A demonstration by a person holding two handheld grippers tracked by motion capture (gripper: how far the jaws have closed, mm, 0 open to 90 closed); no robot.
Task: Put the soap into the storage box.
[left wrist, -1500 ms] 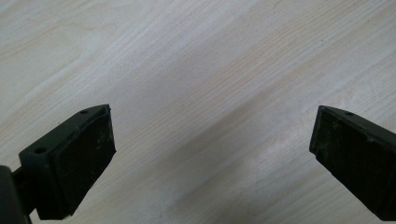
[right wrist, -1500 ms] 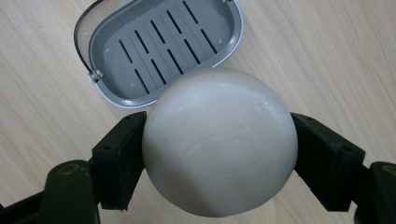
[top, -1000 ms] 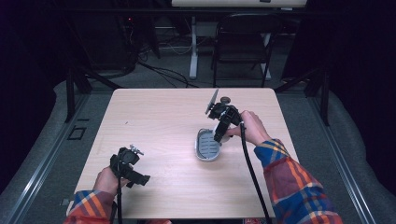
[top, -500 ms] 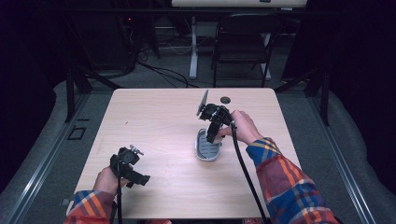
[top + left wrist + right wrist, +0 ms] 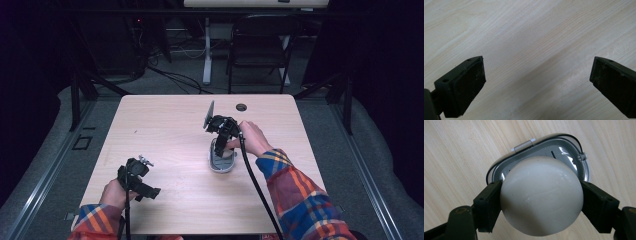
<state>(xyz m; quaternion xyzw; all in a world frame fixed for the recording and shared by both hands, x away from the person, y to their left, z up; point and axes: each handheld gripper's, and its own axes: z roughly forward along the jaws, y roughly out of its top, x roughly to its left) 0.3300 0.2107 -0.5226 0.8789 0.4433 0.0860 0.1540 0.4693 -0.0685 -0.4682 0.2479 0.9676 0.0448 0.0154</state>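
The right gripper point(image 5: 541, 202) has its fingers point(image 5: 487, 205) clenched on a white ball point(image 5: 541, 197), one pad pressed to each side of it, and the ball hangs directly over a grey metal dish point(image 5: 564, 147) that lies on the pale wood counter point(image 5: 456, 152). In the high view the right gripper point(image 5: 221, 145) points down into the grey metal dish point(image 5: 221, 162), which sits a little toward three o'clock of the counter's point(image 5: 165, 130) middle, with the person's right hand point(image 5: 252, 140) at its three o'clock side. Against the frames from a second ago, the right hand has slid toward nine o'clock and dropped slightly, so the gripper that stood at the dish's one o'clock edge now stands right above it; the dish has not shifted. The left gripper point(image 5: 136, 177) has kept its place near the counter's seven o'clock corner, held by the left hand point(image 5: 115, 192). Its fingers point(image 5: 465, 85) are released, spread wide with bare wood between them. The right gripper view gives what the high view hides: the ball's smooth, faintly scuffed surface, the dish's shiny inside, a thin dark wire round its rim and a small hinge at twelve o'clock. The high view alone shows a round hole point(image 5: 241, 107) in the counter toward twelve o'clock. Counted: two grippers, one ball, one dish, one hole.
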